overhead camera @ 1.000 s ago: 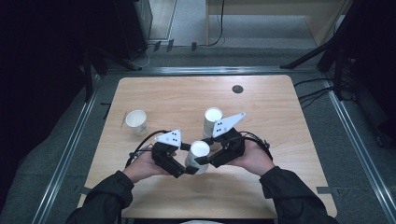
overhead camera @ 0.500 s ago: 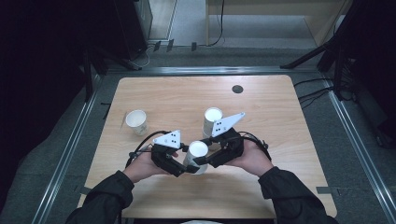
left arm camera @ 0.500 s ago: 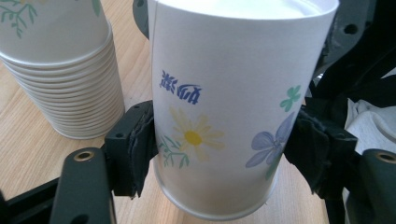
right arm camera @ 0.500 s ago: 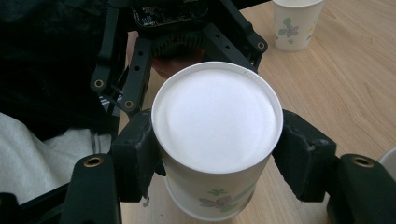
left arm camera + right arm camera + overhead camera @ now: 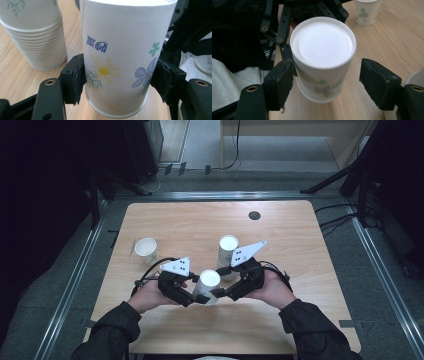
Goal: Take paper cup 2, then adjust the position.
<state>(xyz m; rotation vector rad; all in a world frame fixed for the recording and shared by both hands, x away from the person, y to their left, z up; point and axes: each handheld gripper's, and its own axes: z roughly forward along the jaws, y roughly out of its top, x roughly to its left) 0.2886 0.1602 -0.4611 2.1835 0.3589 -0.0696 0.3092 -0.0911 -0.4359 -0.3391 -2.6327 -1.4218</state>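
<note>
1. Cups crowded the middle of the desk [image 5: 175, 225]: a stack of inverted paper cups [image 5: 228, 249] stood just behind the right tongs [image 5: 220, 293], close to the held cup, and a single upright cup [image 5: 146, 250] sat well apart toward the left edge.
2. We held an upside-down paper cup [image 5: 207, 285] between the two tools, just above the desk near its front middle.
3. Our left tongs [image 5: 199, 298] were clamped on the cup's lower wall, both pads pressed against the paper in the left gripper view.
4. Our right tongs had just been opening; in the right gripper view the cup stood between the jaws, the left pad beside it and the right pad clear of it with a visible gap.
5. That cup was thin white paper with a rolled rim, printed with a yellow daisy, a blue flower and green sprigs; its flat base faced up.
6. Wood-grain laminate covered the desk, with rounded corners and a small dark round grommet [image 5: 254, 215] near the far edge.
7. Open surface lay to the far side and to the right; metal rails [image 5: 75, 280] ran along the floor beside the desk.
</note>
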